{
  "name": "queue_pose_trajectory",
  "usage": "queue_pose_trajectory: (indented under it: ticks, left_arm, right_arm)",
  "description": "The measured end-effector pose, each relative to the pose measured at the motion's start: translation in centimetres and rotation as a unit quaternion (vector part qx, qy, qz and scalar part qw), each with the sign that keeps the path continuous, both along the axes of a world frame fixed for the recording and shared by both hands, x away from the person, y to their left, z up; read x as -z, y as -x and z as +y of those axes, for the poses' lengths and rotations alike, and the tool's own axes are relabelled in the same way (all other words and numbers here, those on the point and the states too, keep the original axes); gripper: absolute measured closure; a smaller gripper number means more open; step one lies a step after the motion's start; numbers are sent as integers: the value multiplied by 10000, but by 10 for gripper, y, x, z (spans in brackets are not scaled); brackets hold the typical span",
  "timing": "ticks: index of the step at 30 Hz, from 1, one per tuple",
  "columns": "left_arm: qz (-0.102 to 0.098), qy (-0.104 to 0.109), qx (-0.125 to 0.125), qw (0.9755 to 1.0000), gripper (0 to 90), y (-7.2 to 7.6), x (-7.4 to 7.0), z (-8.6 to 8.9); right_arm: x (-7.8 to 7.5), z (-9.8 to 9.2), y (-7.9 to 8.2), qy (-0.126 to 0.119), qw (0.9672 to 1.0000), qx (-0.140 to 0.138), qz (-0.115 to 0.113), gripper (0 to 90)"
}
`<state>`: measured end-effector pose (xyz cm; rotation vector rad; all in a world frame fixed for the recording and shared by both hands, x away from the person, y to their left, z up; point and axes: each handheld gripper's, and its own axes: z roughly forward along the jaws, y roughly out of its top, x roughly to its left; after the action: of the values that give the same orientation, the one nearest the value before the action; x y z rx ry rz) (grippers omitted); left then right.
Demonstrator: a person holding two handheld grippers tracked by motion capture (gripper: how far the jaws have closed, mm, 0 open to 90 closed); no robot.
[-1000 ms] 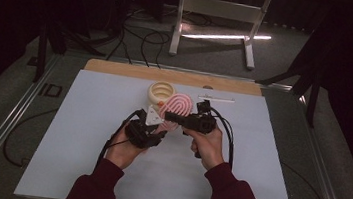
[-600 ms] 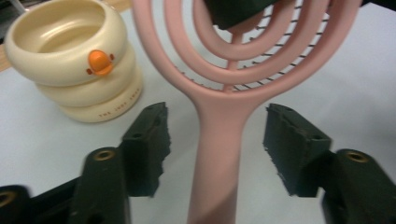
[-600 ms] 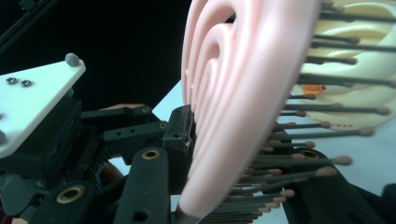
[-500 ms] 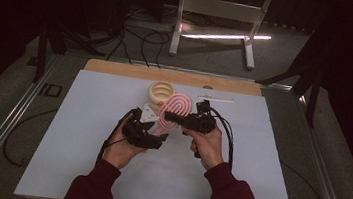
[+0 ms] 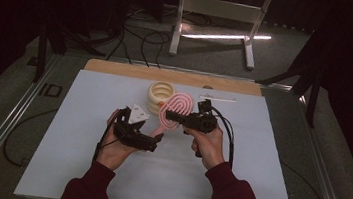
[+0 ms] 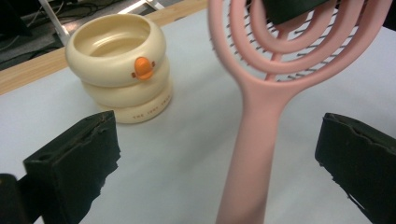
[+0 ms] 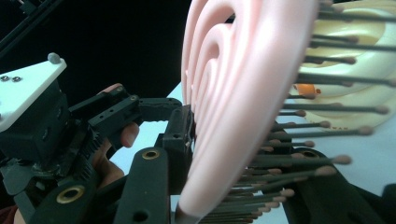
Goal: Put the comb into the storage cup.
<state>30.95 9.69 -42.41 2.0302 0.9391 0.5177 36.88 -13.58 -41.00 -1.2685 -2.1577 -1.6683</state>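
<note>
1. Your white table sheet (image 5: 82,159) takes up most of the high view, with a bare wooden strip (image 5: 117,67) along its far edge.
2. Both your hands come in from the near side in dark red sleeves (image 5: 234,196) and meet near the middle of the sheet, a little toward the far side.
3. Your right gripper (image 5: 188,121) is clamped tight on the round head of the pink hairbrush (image 5: 175,110). In the right gripper view the head (image 7: 243,93) stands between that gripper's own jaws, bristles pointing to the right of that picture.
4. The brush is held up off the sheet, head toward the cup and handle slanting down toward your left hand; whether the handle end touches the sheet you cannot tell.
5. Your left gripper (image 5: 157,138) has just been opening, and its jaws now stand wide apart. In the left gripper view the pink handle (image 6: 252,158) rises between the two black pads (image 6: 79,158) with clear space on both sides, so nothing is gripped there.
6. The cream ringed cup (image 5: 160,93) stands upright on the sheet just beyond the brush head, near the wooden strip. It has an orange beak (image 6: 142,67) on its side and small lettering on the bottom ring.
</note>
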Motion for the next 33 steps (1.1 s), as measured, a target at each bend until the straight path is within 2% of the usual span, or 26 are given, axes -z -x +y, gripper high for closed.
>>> queue_pose_trajectory:
  ticks: [6, 9, 11, 16, 19, 26, 33]
  left_arm:
    - [-110, 179, -189, 9996, 3, 3, 1, 14]
    - [-76, 304, -237, 9992, 3, 4, 3, 23]
    - [-130, 303, -256, 9991, 3, 7, 4, 28]
    - [-231, 485, -322, 9980, 3, 11, 5, 41]
    - [-247, 494, -371, 9978, 3, 12, 5, 46]
    - [-425, 402, -579, 9966, 3, 18, 12, 62]
    - [-512, 577, -720, 9944, 3, 24, 21, 82]
  right_arm:
    - [-1, -2, 0, 1, 10000, 48, -38, 638]
    - [-2, -2, 0, -11, 10000, 57, -43, 638]
    - [-2, -3, -1, -7, 10000, 71, -37, 638]
    - [-4, -4, -2, -26, 9999, 98, -35, 638]
    - [-5, -3, -2, -22, 9999, 101, -30, 638]
    - [-13, -2, -4, -40, 9998, 120, -123, 638]
    - [-17, -2, -5, -44, 9998, 144, -150, 638]
